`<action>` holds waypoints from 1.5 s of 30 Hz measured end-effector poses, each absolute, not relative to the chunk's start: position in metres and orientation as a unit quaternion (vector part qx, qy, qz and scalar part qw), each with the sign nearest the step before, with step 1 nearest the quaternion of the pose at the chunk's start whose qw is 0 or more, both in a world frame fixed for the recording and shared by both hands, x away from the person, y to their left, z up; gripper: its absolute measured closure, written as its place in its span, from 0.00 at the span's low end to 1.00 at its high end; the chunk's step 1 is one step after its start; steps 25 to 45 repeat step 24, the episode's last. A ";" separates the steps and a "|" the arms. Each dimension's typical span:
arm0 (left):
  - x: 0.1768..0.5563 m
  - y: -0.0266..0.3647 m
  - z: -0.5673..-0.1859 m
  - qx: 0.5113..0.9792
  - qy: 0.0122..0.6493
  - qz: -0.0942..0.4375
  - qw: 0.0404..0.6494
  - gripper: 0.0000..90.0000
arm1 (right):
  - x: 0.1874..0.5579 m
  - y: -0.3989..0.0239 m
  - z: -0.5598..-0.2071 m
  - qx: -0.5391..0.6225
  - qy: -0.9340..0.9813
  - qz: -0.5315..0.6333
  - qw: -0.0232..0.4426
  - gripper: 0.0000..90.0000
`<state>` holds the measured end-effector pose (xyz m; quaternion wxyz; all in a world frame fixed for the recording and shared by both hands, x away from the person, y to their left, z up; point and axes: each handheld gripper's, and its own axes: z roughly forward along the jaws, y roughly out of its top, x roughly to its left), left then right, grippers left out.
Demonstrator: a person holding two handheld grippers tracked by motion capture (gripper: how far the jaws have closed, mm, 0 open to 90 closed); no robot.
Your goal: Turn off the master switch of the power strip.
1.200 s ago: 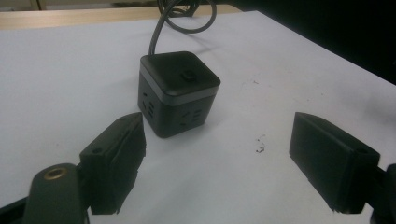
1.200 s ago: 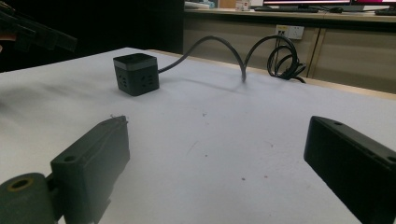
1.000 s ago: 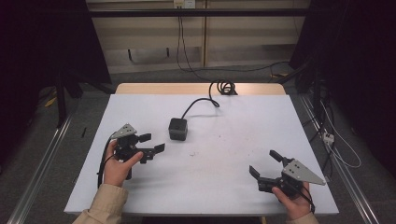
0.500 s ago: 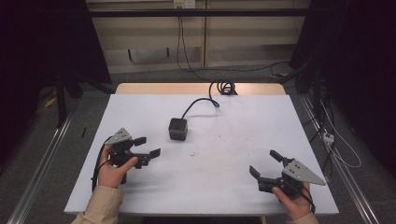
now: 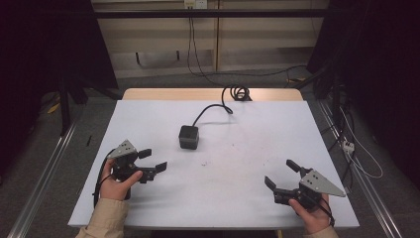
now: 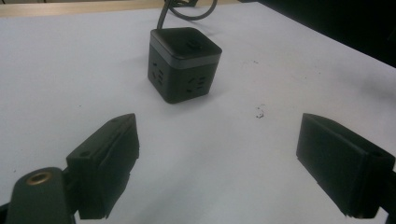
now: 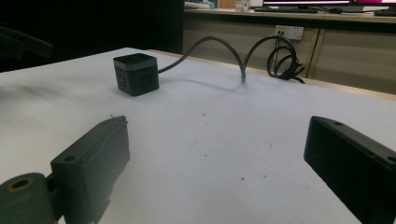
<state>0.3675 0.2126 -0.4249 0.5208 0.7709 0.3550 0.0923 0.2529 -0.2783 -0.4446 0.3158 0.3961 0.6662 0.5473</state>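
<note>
**A:** where's the cube (image 5: 188, 137) sitting rn?

**B:** mid-table, cable (image 5: 212, 109) trailing off behind it. I'm holding my left gripper (image 5: 150, 161) near its front-left, jaws just been opening, nothing between them. My right gripper (image 5: 280, 174) is hanging released too, well off to the cube's front-right.

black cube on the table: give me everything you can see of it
The cube is a small socket block, matte black plastic with rounded edges and a lighter grey band under its top. Socket slots show on its side faces, and a small raised part sits on top. It stands upright on the white table, around the middle, untouched. A dark cable leaves its far side, arches, and ends in a coil at the table's far edge.
</note>
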 end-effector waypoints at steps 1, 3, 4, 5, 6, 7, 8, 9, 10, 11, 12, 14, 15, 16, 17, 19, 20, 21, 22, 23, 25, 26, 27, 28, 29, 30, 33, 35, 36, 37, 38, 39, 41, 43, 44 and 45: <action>0.367 0.214 -0.425 0.772 0.355 0.092 0.520 0.14 | 0.253 -0.278 -0.445 0.396 0.666 0.547 0.316 0.07; 0.366 0.215 -0.426 0.770 0.358 0.091 0.520 0.13 | 0.253 -0.279 -0.445 0.395 0.667 0.546 0.317 0.07; 0.366 0.216 -0.426 0.772 0.358 0.093 0.517 0.13 | 0.253 -0.278 -0.445 0.396 0.667 0.546 0.317 0.07; 0.365 0.217 -0.427 0.772 0.358 0.094 0.517 0.13 | 0.253 -0.278 -0.445 0.396 0.667 0.546 0.317 0.07; 0.364 0.218 -0.427 0.772 0.359 0.094 0.516 0.13 | 0.253 -0.278 -0.445 0.396 0.667 0.547 0.316 0.07; 0.363 0.219 -0.427 0.773 0.359 0.095 0.515 0.13 | 0.253 -0.278 -0.445 0.396 0.667 0.547 0.316 0.07; 0.363 0.220 -0.427 0.773 0.359 0.096 0.514 0.13 | 0.253 -0.279 -0.445 0.396 0.667 0.546 0.317 0.07; 0.362 0.220 -0.428 0.773 0.359 0.097 0.513 0.13 | 0.253 -0.279 -0.445 0.396 0.666 0.546 0.317 0.07; 0.361 0.221 -0.428 0.774 0.359 0.098 0.512 0.13 | 0.253 -0.279 -0.445 0.396 0.666 0.547 0.317 0.07; 0.361 0.222 -0.428 0.775 0.359 0.099 0.511 0.13 | 0.253 -0.279 -0.445 0.396 0.666 0.547 0.317 0.07; 0.360 0.223 -0.429 0.774 0.360 0.098 0.512 0.13 | 0.253 -0.279 -0.445 0.396 0.666 0.546 0.317 0.07; 0.360 0.224 -0.430 0.774 0.361 0.100 0.510 0.12 | 0.253 -0.278 -0.445 0.396 0.667 0.545 0.317 0.07; 0.360 0.225 -0.430 0.773 0.363 0.099 0.511 0.12 | 0.253 -0.278 -0.445 0.395 0.667 0.546 0.317 0.07; 0.360 0.225 -0.430 0.772 0.364 0.098 0.512 0.12 | 0.253 -0.278 -0.445 0.396 0.668 0.545 0.317 0.07; 0.360 0.225 -0.430 0.773 0.363 0.099 0.511 0.11 | 0.253 -0.278 -0.445 0.397 0.668 0.544 0.318 0.07; 0.359 0.226 -0.430 0.775 0.363 0.100 0.507 0.10 | 0.254 -0.278 -0.445 0.396 0.667 0.544 0.318 0.07; 0.359 0.225 -0.430 0.775 0.363 0.101 0.507 0.10 | 0.254 -0.278 -0.445 0.396 0.668 0.544 0.318 0.07; 0.358 0.225 -0.430 0.775 0.363 0.101 0.507 0.10 | 0.254 -0.278 -0.445 0.396 0.668 0.544 0.318 0.07; 0.358 0.225 -0.431 0.774 0.364 0.101 0.509 0.10 | 0.254 -0.278 -0.445 0.395 0.668 0.544 0.318 0.07; 0.358 0.225 -0.431 0.773 0.365 0.101 0.510 0.09 | 0.254 -0.278 -0.445 0.396 0.668 0.543 0.319 0.07; 0.358 0.225 -0.431 0.773 0.365 0.102 0.509 0.08 | 0.254 -0.278 -0.445 0.396 0.668 0.544 0.319 0.07; 0.358 0.225 -0.431 0.773 0.365 0.102 0.509 0.08 | 0.254 -0.278 -0.445 0.396 0.668 0.544 0.319 0.07; 0.358 0.225 -0.431 0.773 0.365 0.102 0.509 0.08 | 0.254 -0.278 -0.445 0.396 0.668 0.544 0.319 0.07; 0.358 0.225 -0.431 0.773 0.365 0.102 0.509 0.08 | 0.254 -0.278 -0.445 0.396 0.668 0.544 0.319 0.07; 0.358 0.225 -0.431 0.773 0.365 0.102 0.509 0.08 | 0.254 -0.278 -0.445 0.396 0.668 0.544 0.319 0.07; 0.358 0.225 -0.431 0.773 0.365 0.102 0.509 0.08 | 0.254 -0.278 -0.445 0.396 0.668 0.544 0.319 0.07; 0.358 0.225 -0.431 0.773 0.365 0.102 0.509 0.08 | 0.254 -0.278 -0.445 0.396 0.668 0.544 0.319 0.07; 0.358 0.225 -0.431 0.773 0.365 0.102 0.509 0.08 | 0.254 -0.278 -0.445 0.396 0.668 0.544 0.319 0.07; 0.358 0.225 -0.431 0.773 0.365 0.102 0.509 0.08 | 0.254 -0.278 -0.445 0.396 0.668 0.544 0.319 0.07; 0.358 0.225 -0.431 0.773 0.365 0.102 0.509 0.08 | 0.254 -0.278 -0.445 0.396 0.668 0.544 0.319 0.07; 0.358 0.225 -0.431 0.773 0.365 0.102 0.509 0.08 | 0.254 -0.278 -0.445 0.396 0.668 0.544 0.319 0.07; 0.358 0.225 -0.431 0.773 0.365 0.102 0.509 0.08 | 0.254 -0.278 -0.445 0.396 0.668 0.544 0.319 0.07; 0.358 0.225 -0.431 0.773 0.365 0.102 0.509 0.08 | 0.254 -0.278 -0.445 0.396 0.668 0.544 0.319 0.07; 0.358 0.225 -0.431 0.773 0.365 0.102 0.509 0.08 | 0.254 -0.278 -0.445 0.396 0.668 0.544 0.319 0.07; 0.358 0.225 -0.431 0.773 0.365 0.102 0.509 0.08 | 0.254 -0.278 -0.445 0.396 0.668 0.544 0.319 0.07; 0.358 0.225 -0.431 0.773 0.365 0.102 0.509 0.08 | 0.254 -0.278 -0.445 0.396 0.668 0.544 0.319 0.07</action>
